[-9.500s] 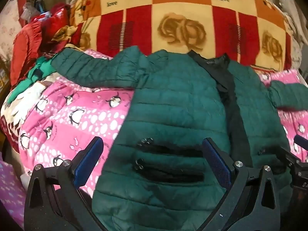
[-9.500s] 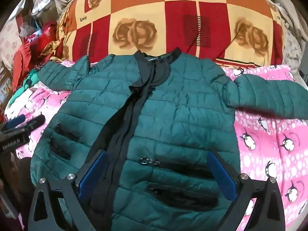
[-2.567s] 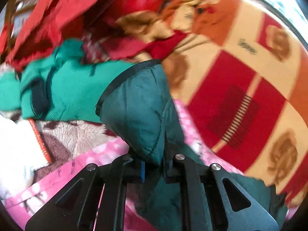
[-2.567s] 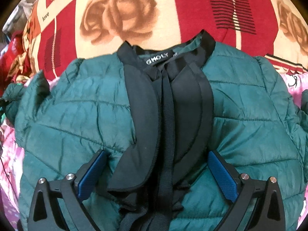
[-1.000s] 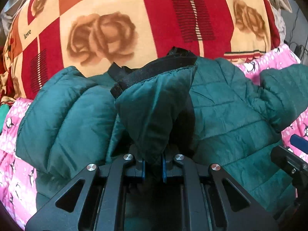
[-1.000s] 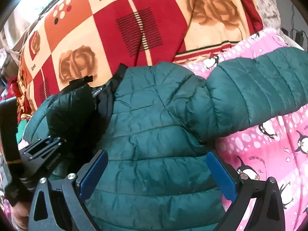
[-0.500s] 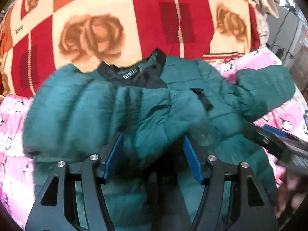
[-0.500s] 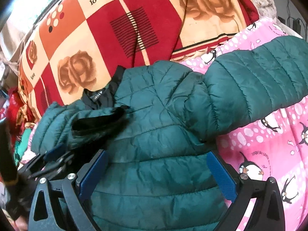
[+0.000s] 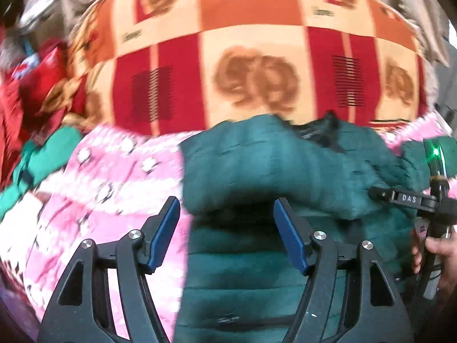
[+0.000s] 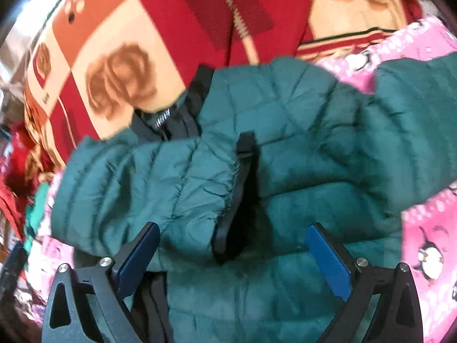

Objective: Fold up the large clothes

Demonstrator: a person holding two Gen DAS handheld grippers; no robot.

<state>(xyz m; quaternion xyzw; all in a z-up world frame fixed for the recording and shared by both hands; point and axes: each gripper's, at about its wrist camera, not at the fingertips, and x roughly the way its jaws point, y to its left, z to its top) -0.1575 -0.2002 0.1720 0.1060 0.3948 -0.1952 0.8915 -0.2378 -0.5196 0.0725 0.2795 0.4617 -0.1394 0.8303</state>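
The green puffer jacket [image 10: 300, 177] lies face up on the pink penguin blanket [image 9: 114, 177], its collar toward the red and orange rose blanket [image 9: 257, 65] bunched behind it. I judge it light for its bulk, soft and springy: the quilted shell looks slick, so a fold will tend to puff back open and slide unless I press it flat afterward. The best places to take hold seem to be the firmer edges, the black-bound cuff, the hem or the zipper placket, where my pads can bite on a seam instead of slipping on padding. The folded sleeve [image 10: 160, 183] lies across the chest, its black cuff [image 10: 237, 200] ending near the middle, while the other sleeve [image 10: 414, 131] reaches out over the pink blanket to the right. My left gripper [image 9: 227, 237] hangs over the jacket's left edge with its fingers spread wide and nothing between them; a second ago those same fingers were pinched on that cuff, carrying it across, so the sleeve has been laid down and let go. My right gripper [image 10: 234, 260] is also spread wide and empty above the cuff, as it was in every earlier view.
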